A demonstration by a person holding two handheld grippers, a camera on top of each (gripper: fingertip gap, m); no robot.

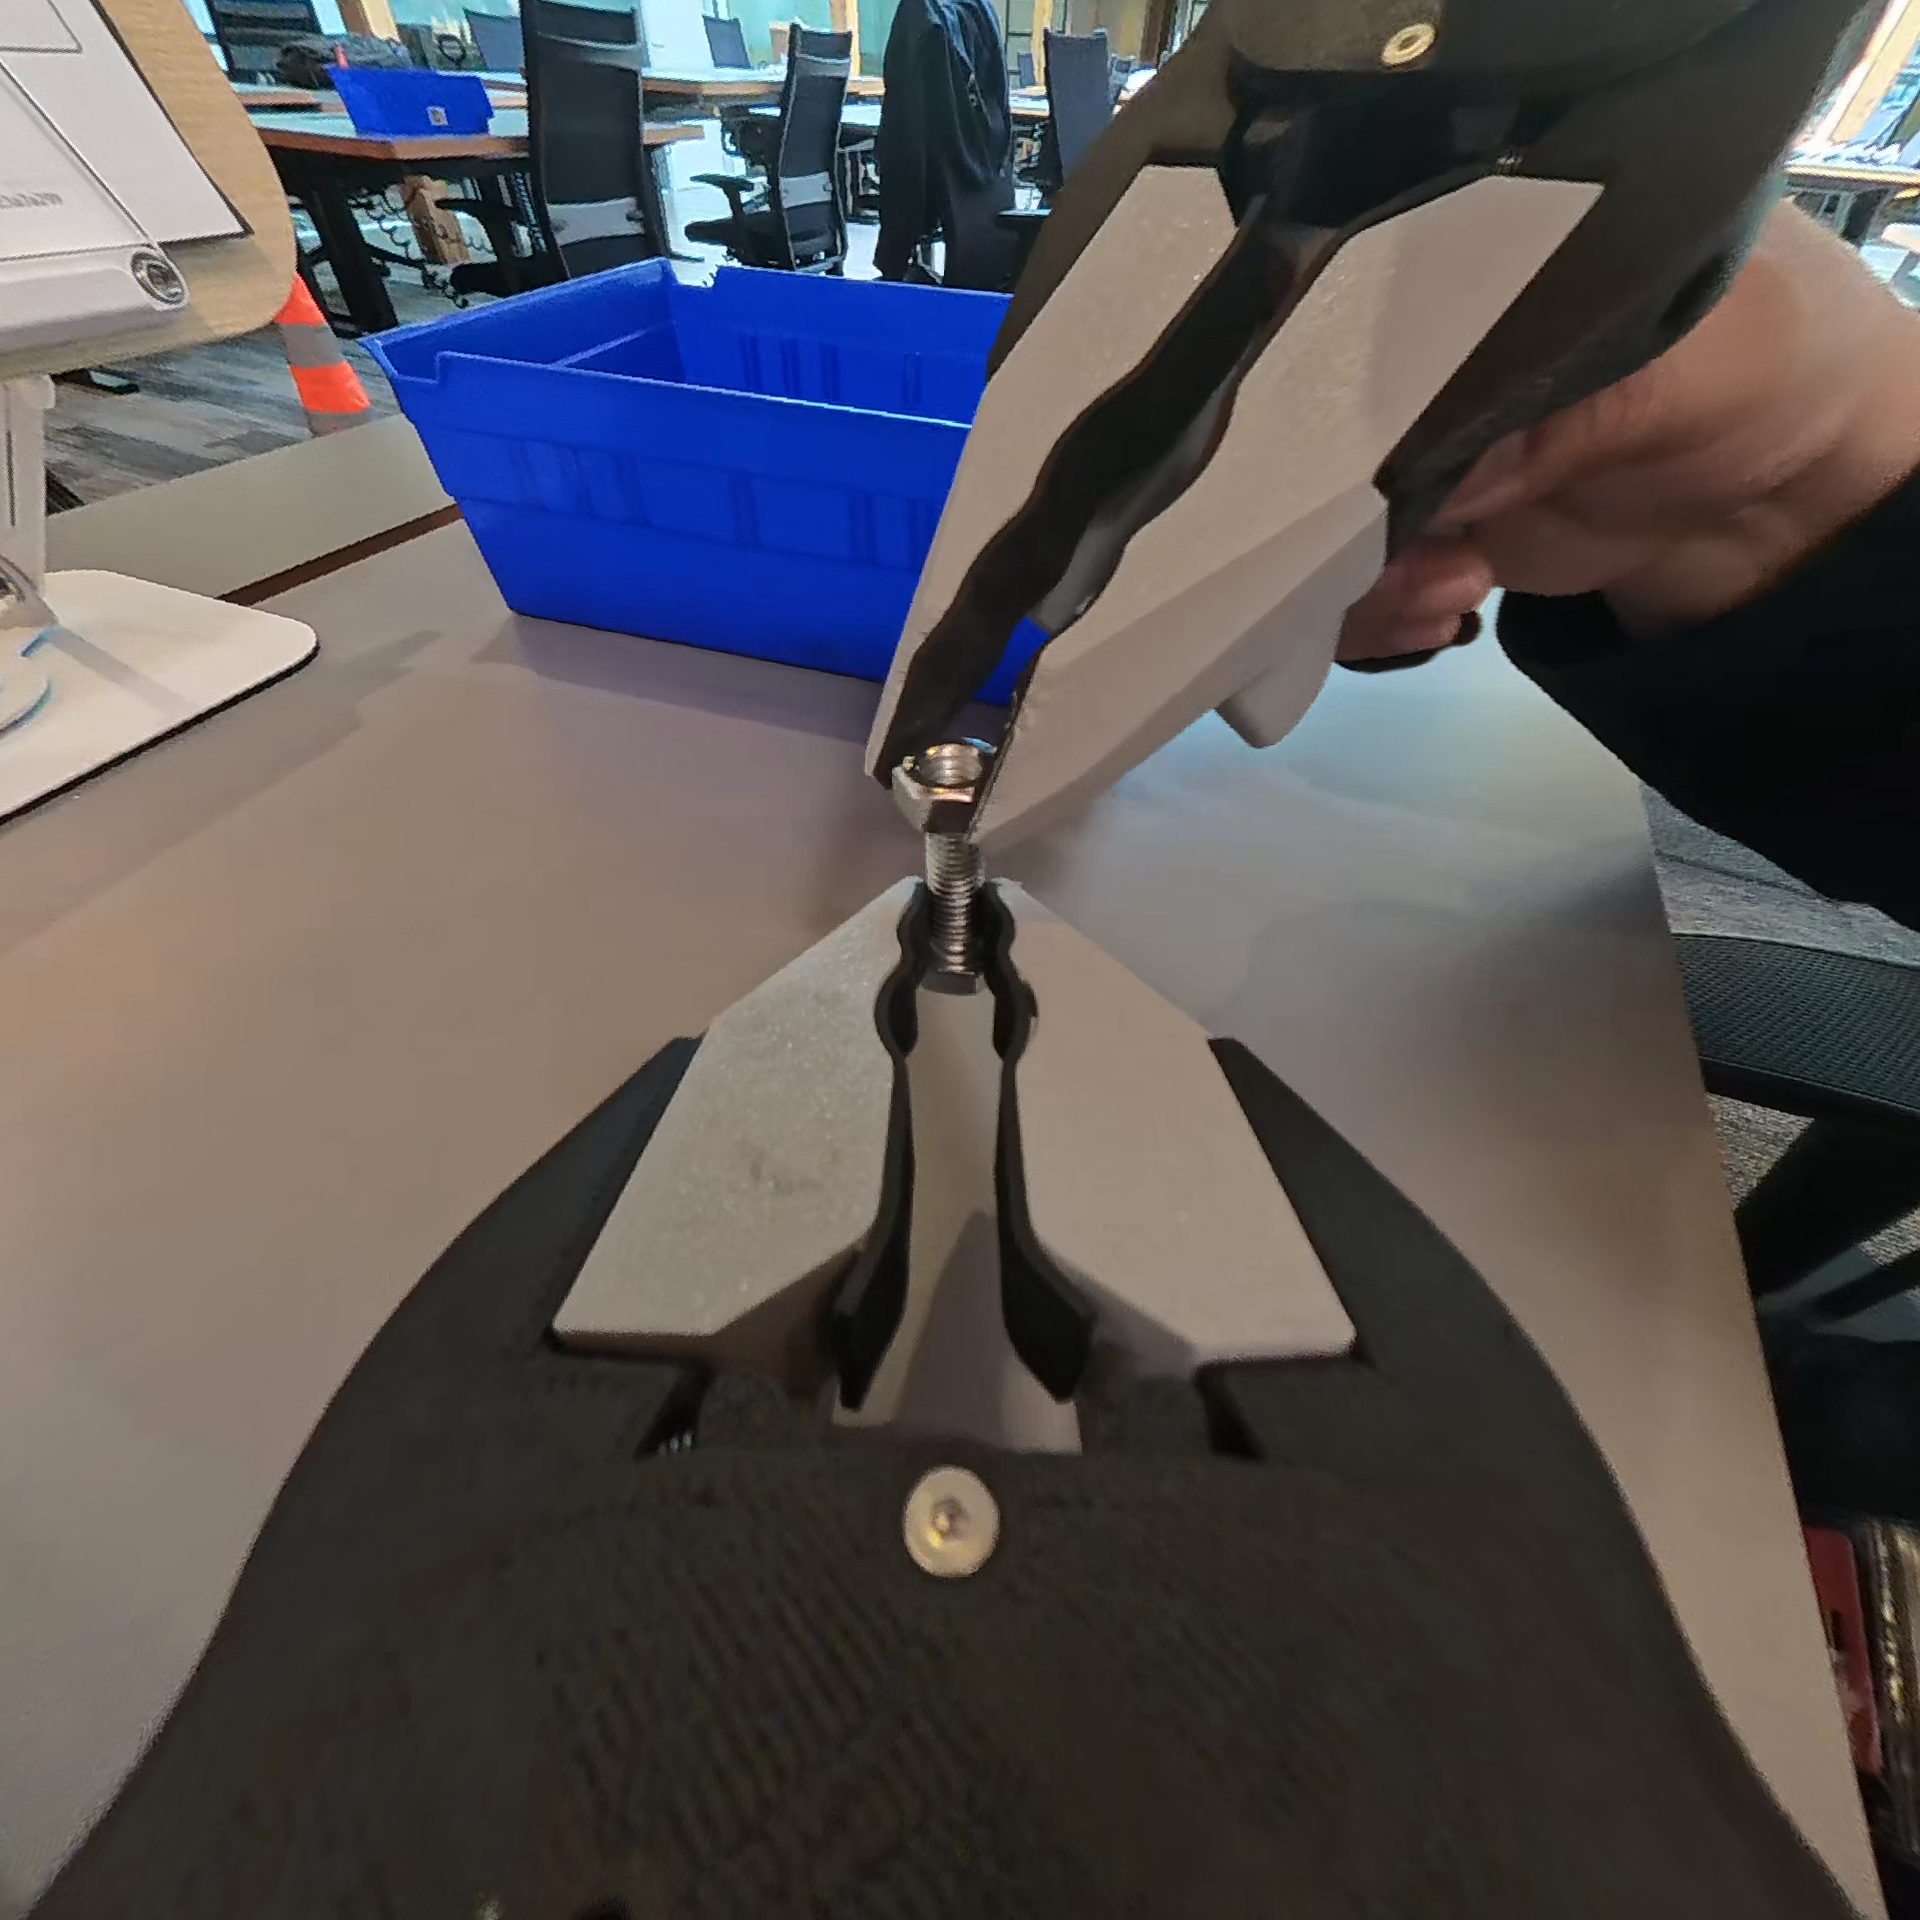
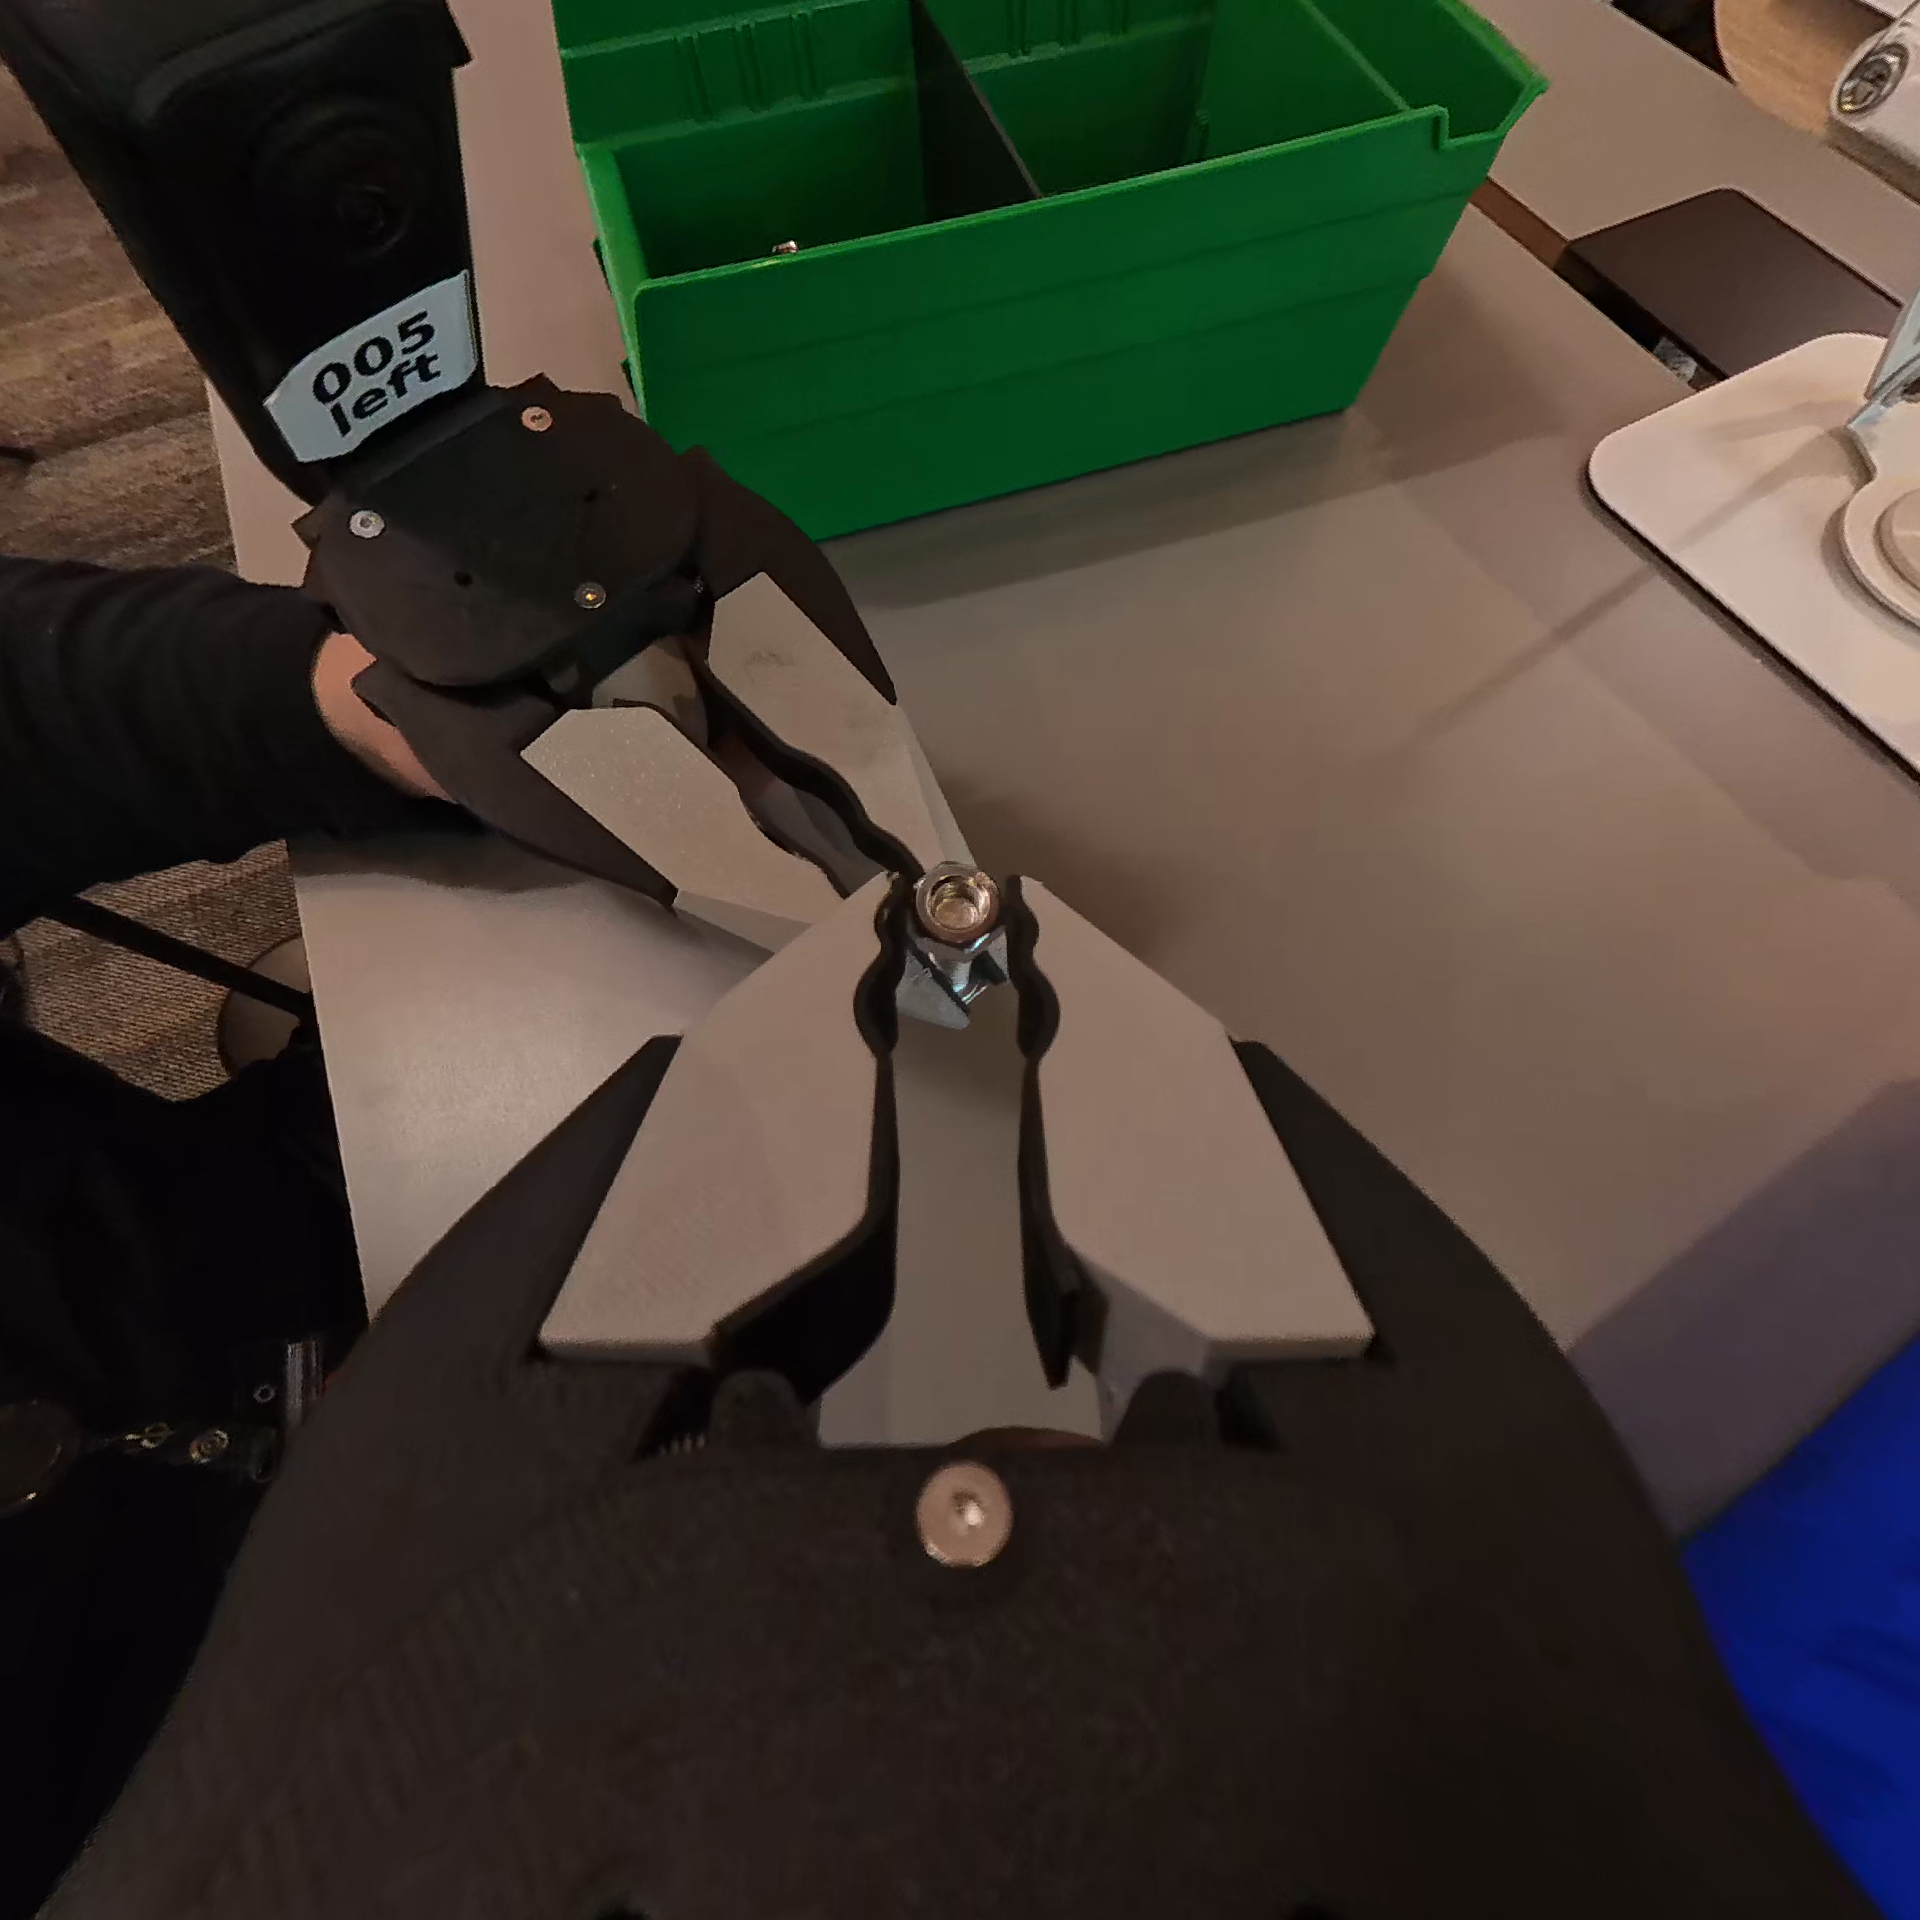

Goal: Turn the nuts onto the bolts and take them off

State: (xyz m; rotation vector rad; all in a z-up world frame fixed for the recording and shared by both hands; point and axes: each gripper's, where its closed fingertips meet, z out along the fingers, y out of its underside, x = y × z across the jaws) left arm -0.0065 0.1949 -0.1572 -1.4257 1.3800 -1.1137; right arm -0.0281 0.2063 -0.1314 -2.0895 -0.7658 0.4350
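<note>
My left gripper is shut on a silver bolt, gripping it near the head with the threaded end pointing away from the camera. My right gripper comes in from the upper right and is shut on a silver hex nut sitting at the tip of the bolt's thread. In the right wrist view, my right gripper holds the nut, seen through its hole, with the bolt under it. The left gripper reaches in from the left. Both are held above the grey table.
A blue bin stands on the table behind the grippers. A green divided bin stands at the table's other side. A white stand base sits at one edge. A person's hand holds the right gripper. Office chairs stand beyond. Only a small space, under 4 cm, lies between the two pairs of fingers.
</note>
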